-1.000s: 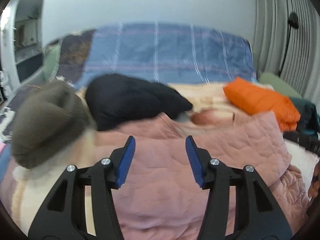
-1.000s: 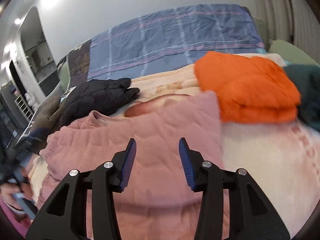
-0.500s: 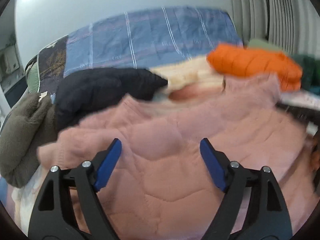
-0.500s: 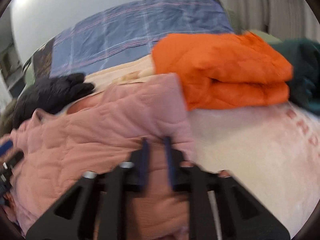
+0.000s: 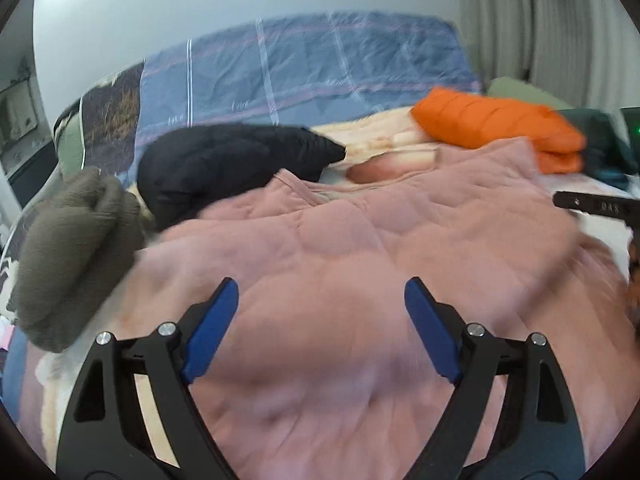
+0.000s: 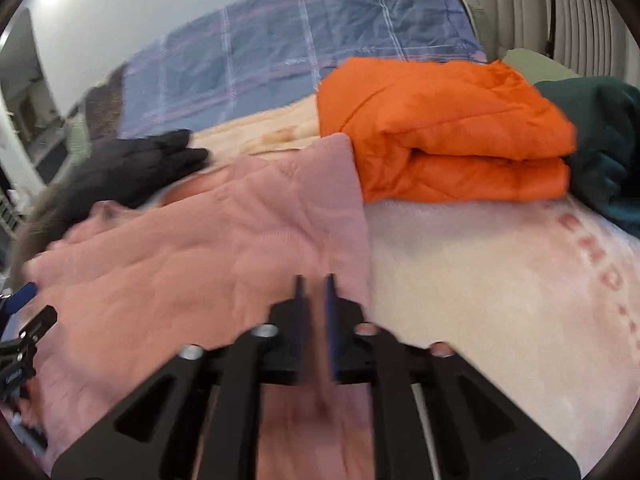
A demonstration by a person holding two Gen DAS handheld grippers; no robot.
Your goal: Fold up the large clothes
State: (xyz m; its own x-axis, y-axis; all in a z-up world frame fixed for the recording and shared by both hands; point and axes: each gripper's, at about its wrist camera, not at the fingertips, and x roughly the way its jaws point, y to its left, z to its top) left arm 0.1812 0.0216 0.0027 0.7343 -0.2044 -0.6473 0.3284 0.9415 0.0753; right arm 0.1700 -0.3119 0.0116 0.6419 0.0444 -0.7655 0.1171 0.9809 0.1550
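While the right gripper [image 6: 313,300] pinches the pink jacket [image 6: 208,248] near the orange jacket [image 6: 436,128], the left gripper [image 5: 320,304] hangs spread wide above it — folding looks just begun; next, the left one likely needs its own grab.

The pink quilted garment [image 5: 360,248] lies spread and rumpled across the bed, its neckline toward twelve o'clock; its surface shows stitched, puffy panels. In the right wrist view its right edge [image 6: 356,216] runs from twelve toward six o'clock.
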